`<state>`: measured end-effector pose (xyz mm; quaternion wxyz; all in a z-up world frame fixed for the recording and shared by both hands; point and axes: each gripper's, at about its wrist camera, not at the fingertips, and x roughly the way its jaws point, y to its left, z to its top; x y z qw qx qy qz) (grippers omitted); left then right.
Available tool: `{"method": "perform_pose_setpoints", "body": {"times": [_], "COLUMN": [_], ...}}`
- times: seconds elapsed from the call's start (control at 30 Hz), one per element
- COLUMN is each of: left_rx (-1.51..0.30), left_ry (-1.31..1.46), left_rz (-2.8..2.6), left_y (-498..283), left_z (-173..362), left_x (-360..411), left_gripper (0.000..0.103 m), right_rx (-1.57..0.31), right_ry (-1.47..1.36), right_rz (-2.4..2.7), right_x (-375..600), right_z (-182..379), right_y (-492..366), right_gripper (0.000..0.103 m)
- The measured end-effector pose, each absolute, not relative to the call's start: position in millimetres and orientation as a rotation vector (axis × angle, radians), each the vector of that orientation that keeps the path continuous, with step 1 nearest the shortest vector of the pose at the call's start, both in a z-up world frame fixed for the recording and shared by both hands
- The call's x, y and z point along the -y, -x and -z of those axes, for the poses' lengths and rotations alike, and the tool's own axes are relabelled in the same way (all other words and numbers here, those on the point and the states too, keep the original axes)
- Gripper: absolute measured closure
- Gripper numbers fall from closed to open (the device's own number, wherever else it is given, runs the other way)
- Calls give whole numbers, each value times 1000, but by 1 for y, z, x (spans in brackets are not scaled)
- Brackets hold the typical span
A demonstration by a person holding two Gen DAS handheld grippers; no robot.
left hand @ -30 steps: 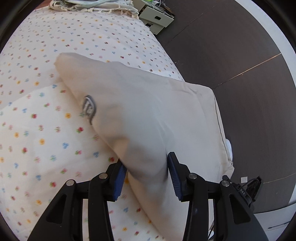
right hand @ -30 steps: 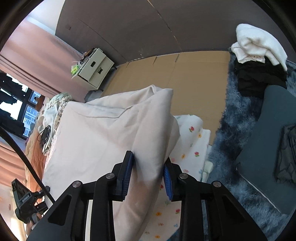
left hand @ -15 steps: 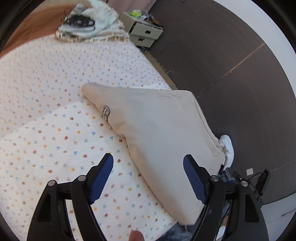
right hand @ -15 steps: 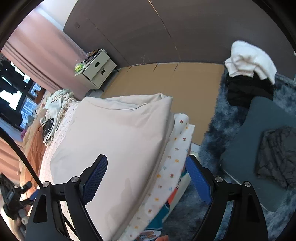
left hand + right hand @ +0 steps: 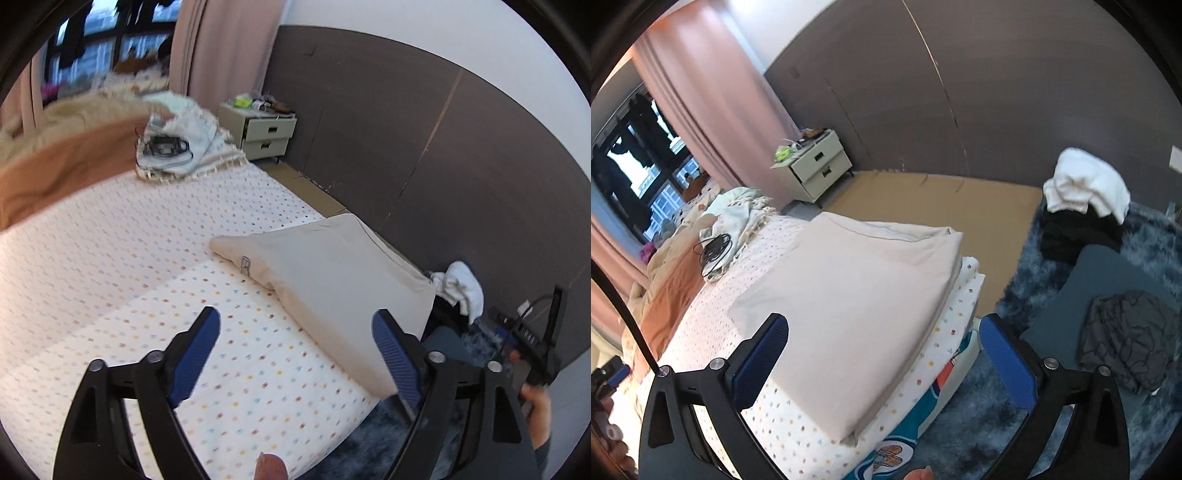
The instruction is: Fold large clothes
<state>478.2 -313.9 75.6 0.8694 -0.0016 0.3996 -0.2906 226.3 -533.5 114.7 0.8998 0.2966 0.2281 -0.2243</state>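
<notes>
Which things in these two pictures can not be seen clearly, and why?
- Folded beige cloth: left wrist view, its near corner is hidden behind a blue pad.
- Small metal tag on it: too small to read.
- Brown blanket: left wrist view, blurred.
- Cartoon-print sheet: right wrist view, mostly covered by the dotted sheet.

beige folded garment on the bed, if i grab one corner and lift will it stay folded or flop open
The beige folded garment looks like soft layered cloth with loose edges, so lifted by one corner it would probably sag and unfold. It seems light for its bulk. On the dotted sheet, a push would likely bunch it rather than slide it.
</notes>
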Motion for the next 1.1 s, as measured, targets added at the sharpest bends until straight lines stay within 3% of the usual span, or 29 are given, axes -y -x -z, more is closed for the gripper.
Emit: {"method": "perform_pose_setpoints", "body": {"times": [0.03,0.5,1.1], "left_rx": [-814,-667,-489], "left_ry": [-16,57,-4], "left_rz": [604,605,463], "left_y": [-468,-347,-194], "left_z": [-82,-141,-148], "left_x": [307,205,146], "left_gripper": [0,0,0], "right_rx": [-460,-384,-330], "right_ry": [-598,-432,-266], "right_rz": [462,405,288], "right_x": [527,427,370], "right_z": [-117,-159,-140], "right_y": [-219,-109,-4], "right_gripper": [0,0,0]}}
